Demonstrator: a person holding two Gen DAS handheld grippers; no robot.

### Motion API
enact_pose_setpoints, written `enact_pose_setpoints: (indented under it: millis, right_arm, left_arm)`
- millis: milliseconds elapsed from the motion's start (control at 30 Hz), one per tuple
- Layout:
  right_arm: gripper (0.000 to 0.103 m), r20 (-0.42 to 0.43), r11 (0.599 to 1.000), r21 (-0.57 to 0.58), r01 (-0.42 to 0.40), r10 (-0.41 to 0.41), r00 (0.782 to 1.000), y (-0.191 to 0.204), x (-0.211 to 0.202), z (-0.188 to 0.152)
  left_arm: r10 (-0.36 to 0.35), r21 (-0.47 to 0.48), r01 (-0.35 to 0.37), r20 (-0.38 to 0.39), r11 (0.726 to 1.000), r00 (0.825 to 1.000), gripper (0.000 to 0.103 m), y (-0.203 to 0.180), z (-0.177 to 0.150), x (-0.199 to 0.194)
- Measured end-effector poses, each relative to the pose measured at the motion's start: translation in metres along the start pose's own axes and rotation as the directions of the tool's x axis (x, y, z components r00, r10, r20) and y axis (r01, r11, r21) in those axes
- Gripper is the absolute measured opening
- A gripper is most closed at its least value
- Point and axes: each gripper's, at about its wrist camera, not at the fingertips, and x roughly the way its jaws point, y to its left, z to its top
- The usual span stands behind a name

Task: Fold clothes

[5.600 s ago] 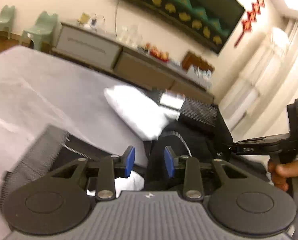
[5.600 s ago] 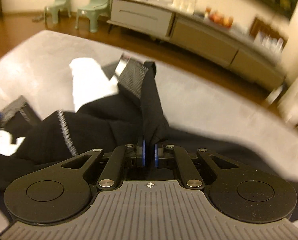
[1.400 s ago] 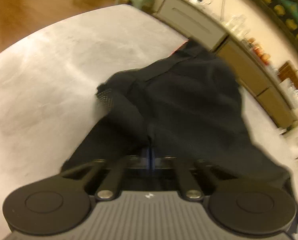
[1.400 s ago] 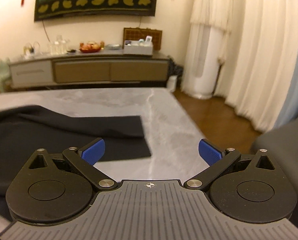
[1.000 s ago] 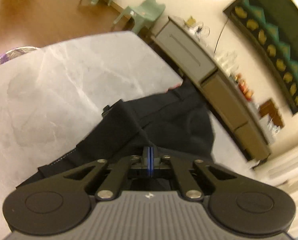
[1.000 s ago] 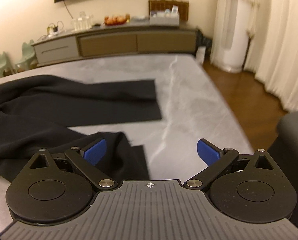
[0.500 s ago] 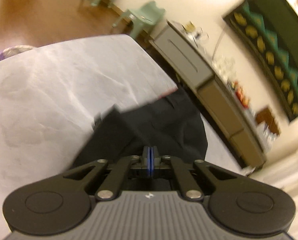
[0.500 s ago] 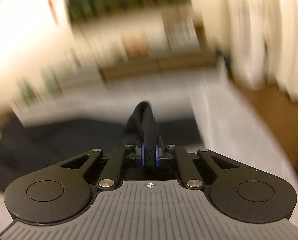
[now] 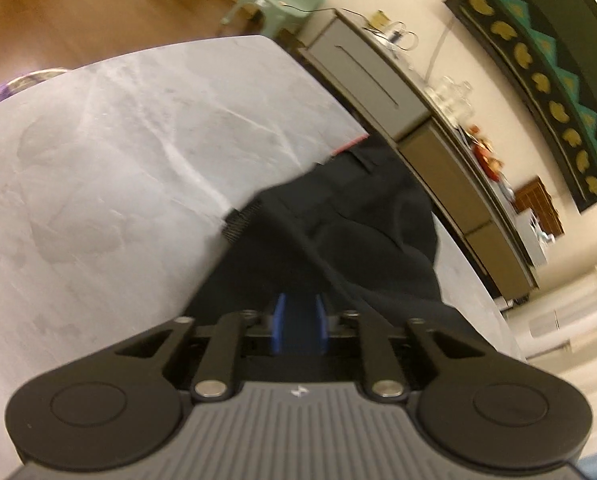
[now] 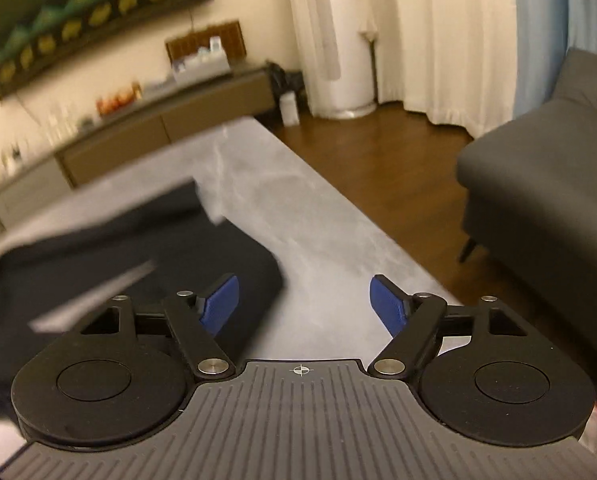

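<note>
Folding is only beginning: black trousers (image 9: 338, 216) are lying rumpled on the surface (image 9: 98, 152), left gripper (image 9: 298, 326) jaws slightly apart, right gripper (image 10: 304, 304) jaws gaping wide, gripping nothing.

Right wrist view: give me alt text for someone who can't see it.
The right gripper is wide open above a grey table, holding nothing. Black clothes lie on the table to its left; a dark sofa stands on wood floor to the right.

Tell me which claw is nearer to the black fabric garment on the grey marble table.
Left. The left claw is over the black fabric garment, slightly open. The right claw is wide open beside its edge.
</note>
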Motion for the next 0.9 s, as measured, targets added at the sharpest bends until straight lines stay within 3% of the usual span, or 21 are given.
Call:
enact_pose_setpoints:
  millis: [33, 100, 267, 433, 633, 667, 733, 767, 800, 833, 867, 900]
  right_arm:
    - [0.083, 0.012, 1.000, -0.003, -0.025, 0.025, 1.000, 0.009, 0.000, 0.001]
    - [0.088, 0.032, 0.997, -0.020, -0.078, 0.079, 0.996, 0.029, 0.001, 0.004]
    - [0.094, 0.010, 0.977, -0.087, -0.193, 0.194, 0.981, 0.081, 0.003, -0.001]
    - [0.094, -0.050, 0.963, -0.127, -0.238, 0.234, 0.971, 0.117, 0.012, -0.005]
    - [0.095, -0.087, 0.951, -0.143, -0.273, 0.262, 0.961, 0.140, 0.015, -0.009]
    - [0.095, -0.095, 0.950, -0.145, -0.275, 0.263, 0.960, 0.144, 0.018, -0.010]
    - [0.095, -0.112, 0.949, -0.148, -0.279, 0.264, 0.958, 0.151, 0.024, -0.011]
    - [0.095, -0.121, 0.948, -0.151, -0.280, 0.264, 0.957, 0.154, 0.027, -0.012]
    - [0.095, -0.127, 0.948, -0.154, -0.278, 0.260, 0.957, 0.156, 0.030, -0.012]
    - [0.095, -0.130, 0.949, -0.156, -0.273, 0.255, 0.958, 0.156, 0.032, -0.012]
    - [0.095, -0.131, 0.950, -0.158, -0.268, 0.249, 0.960, 0.156, 0.033, -0.013]
    - [0.095, -0.129, 0.950, -0.156, -0.271, 0.252, 0.959, 0.153, 0.032, -0.012]
  left_arm:
    - [-0.005, -0.004, 0.005, 0.000, 1.000, 1.000, 0.022, 0.001, -0.001, -0.001]
    - [-0.015, -0.017, 0.015, 0.001, 1.000, 1.000, 0.036, 0.004, -0.001, -0.002]
    - [-0.068, -0.095, 0.068, 0.000, 0.993, 0.998, 0.044, 0.019, 0.003, 0.001]
    - [-0.147, -0.130, 0.143, -0.027, 0.981, 0.989, 0.052, 0.013, 0.003, 0.017]
    - [-0.085, -0.094, 0.076, -0.097, 0.993, 0.992, 0.054, -0.015, 0.001, 0.071]
    - [-0.069, -0.091, 0.059, -0.102, 0.994, 0.992, 0.053, -0.019, 0.002, 0.082]
    - [-0.038, -0.025, 0.035, -0.104, 0.999, 0.994, 0.011, -0.034, 0.007, 0.099]
    - [-0.060, -0.010, 0.059, -0.092, 0.998, 0.994, 0.000, -0.041, 0.009, 0.095]
    - [-0.093, 0.000, 0.093, -0.077, 0.996, 0.993, 0.000, -0.048, 0.011, 0.089]
    - [-0.176, 0.010, 0.176, -0.030, 0.984, 0.984, 0.000, -0.056, 0.013, 0.068]
    - [-0.257, 0.079, 0.253, 0.048, 0.964, 0.965, 0.000, -0.067, 0.011, 0.030]
    - [-0.337, 0.168, 0.315, 0.127, 0.934, 0.933, 0.000, -0.078, 0.007, -0.010]
